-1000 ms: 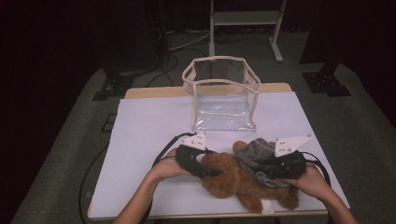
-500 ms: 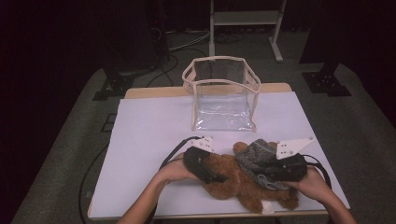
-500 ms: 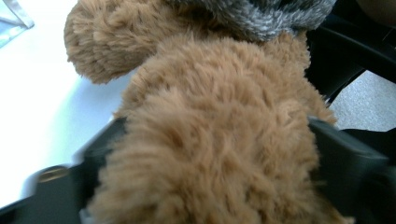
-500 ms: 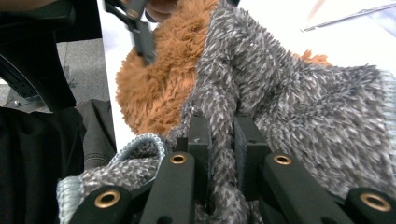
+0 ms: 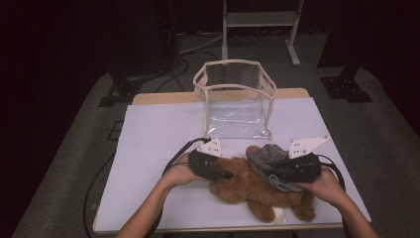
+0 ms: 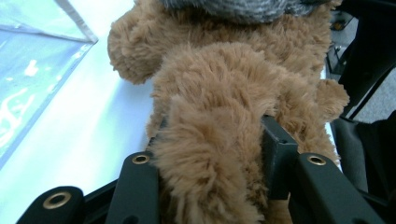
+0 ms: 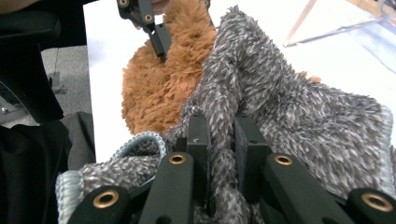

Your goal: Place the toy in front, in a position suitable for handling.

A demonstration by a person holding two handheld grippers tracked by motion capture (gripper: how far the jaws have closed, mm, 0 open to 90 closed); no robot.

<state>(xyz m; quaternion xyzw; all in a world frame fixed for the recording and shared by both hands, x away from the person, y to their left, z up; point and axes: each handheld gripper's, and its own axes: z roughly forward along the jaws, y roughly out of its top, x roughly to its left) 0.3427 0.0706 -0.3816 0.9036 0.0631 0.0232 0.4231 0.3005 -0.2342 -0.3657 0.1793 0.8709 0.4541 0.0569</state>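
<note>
Teddy bear [image 6: 219, 140] clamped by left claw [image 6: 210, 154], just closed.

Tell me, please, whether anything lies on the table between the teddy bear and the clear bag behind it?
Nothing visible does: bare white table separates the bear from the bag. The grey garment lies on the bear itself.

the right gripper [image 7: 219, 140] has its two black jaws pinched tight on a fold of the grey fuzzy cloth [image 7: 299, 107], whose pale blue edging curls at lower left. beyond it lies the brown plush toy [image 7: 159, 79], gripped at the top by the left gripper [image 7: 156, 35], on the white table [image 7: 105, 70].
</note>
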